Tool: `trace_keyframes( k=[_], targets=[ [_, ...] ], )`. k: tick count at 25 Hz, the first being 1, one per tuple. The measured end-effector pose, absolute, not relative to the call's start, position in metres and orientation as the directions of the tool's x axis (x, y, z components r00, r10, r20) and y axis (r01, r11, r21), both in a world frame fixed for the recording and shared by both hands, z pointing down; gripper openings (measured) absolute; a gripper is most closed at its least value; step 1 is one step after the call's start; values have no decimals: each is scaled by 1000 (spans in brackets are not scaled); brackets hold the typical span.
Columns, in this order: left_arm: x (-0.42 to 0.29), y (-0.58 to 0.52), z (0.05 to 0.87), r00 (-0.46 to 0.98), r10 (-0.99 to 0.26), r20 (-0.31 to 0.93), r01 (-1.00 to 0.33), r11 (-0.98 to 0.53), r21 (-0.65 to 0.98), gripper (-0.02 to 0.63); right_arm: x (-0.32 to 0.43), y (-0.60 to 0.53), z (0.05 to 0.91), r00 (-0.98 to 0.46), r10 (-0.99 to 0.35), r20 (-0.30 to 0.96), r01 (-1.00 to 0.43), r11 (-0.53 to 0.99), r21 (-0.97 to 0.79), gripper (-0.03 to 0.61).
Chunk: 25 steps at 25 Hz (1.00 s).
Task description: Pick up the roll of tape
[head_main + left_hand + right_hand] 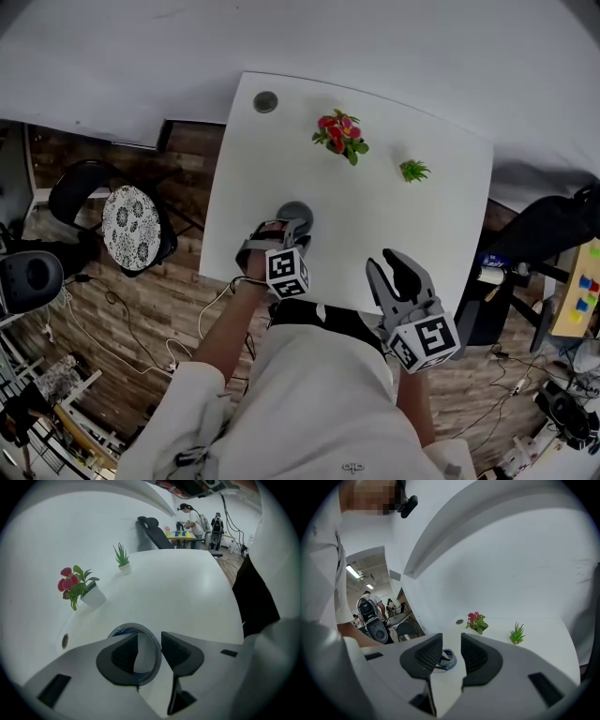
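Where it lies, the tape [133, 626] is grey.

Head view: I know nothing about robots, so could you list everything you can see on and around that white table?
table: one, white, middle of the view
roll of tape: one, grey, near-left part of the table, under the left tongs
flowering plant: one, red blooms and green leaves, far middle of the table
spiky plant: one, green, right of the flowers
round cap: one, grey, far-left corner of the table
chair: one, black with a patterned round cushion, left of the table
left tongs: one, grey, open, one jaw inside the tape's ring and one outside
right tongs: one, grey, open and empty, over the table's near edge
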<state>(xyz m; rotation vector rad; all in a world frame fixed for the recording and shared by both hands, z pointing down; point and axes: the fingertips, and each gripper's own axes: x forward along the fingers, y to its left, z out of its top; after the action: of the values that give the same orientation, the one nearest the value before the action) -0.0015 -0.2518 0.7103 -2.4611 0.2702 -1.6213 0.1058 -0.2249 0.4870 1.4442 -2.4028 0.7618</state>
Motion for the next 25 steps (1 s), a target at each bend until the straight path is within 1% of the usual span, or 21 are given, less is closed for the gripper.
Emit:
trace_keyframes(
  k=[3,7,15,19,25],
  targets=[
    [-1,-250,714,382,-246,891,-26,-966,-256,156,104,-224,488,-482,-752,450,-873,373,-314,129],
    [-4,-245,716,374,-249,893,-7,-964,-265,114,101,-222,488,-481,-752,452,-874,369,-317,127],
    [-6,-244,716,366,-258,894,-13,-962,-272,98,104,-216,491,-479,-750,457,-875,362,-322,124],
    [-11,-243,715,357,-271,894,-27,-960,-280,75,102,-213,490,-485,-748,453,-871,370,-322,124],
    [-16,-236,712,329,-279,902,-22,-957,-288,72,101,-209,486,-500,-742,446,-864,392,-317,123]
  ],
)
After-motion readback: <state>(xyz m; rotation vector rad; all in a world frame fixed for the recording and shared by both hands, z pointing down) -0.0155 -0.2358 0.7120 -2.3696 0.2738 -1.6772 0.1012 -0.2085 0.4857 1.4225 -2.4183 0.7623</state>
